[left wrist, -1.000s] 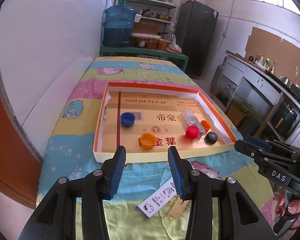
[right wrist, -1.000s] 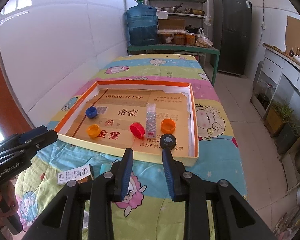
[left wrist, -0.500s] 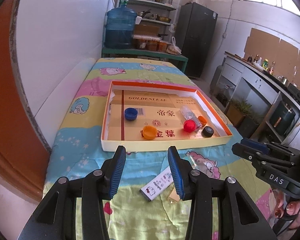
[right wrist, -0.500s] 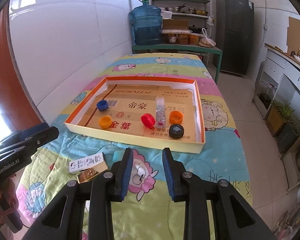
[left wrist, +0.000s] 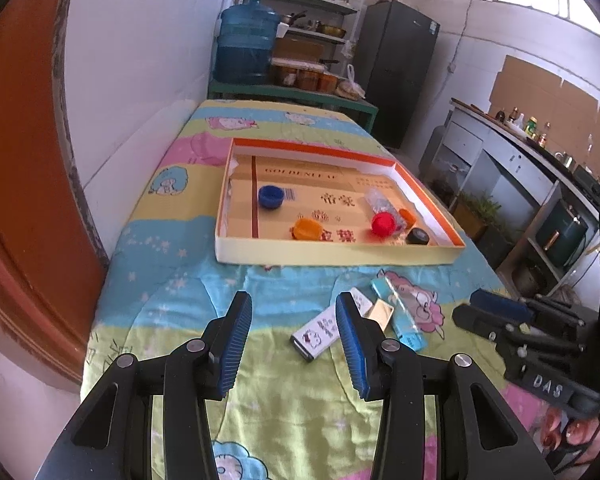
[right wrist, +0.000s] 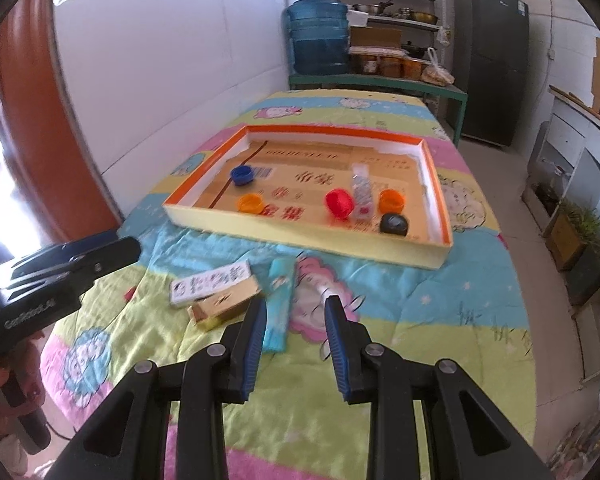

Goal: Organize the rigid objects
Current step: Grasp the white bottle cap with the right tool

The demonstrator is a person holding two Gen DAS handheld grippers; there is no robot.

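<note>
Where caps lie, "GOLDENLEAF" tray [left wrist: 340, 254].

The left tool's [left wrist: 292, 312] right finger [left wrist: 350, 344] covers one end of the white box [left wrist: 316, 330] and part of the gold box [left wrist: 382, 314]. From the right wrist, the right tool's [right wrist: 296, 316] left finger [right wrist: 254, 348] hides a corner of the teal box [right wrist: 278, 304]. That whole view is smeared, so the print on the tray's [right wrist: 300, 236] floor is unreadable. The hand [right wrist: 4, 392] holding the left tool is cut off by the frame's edge.
</note>
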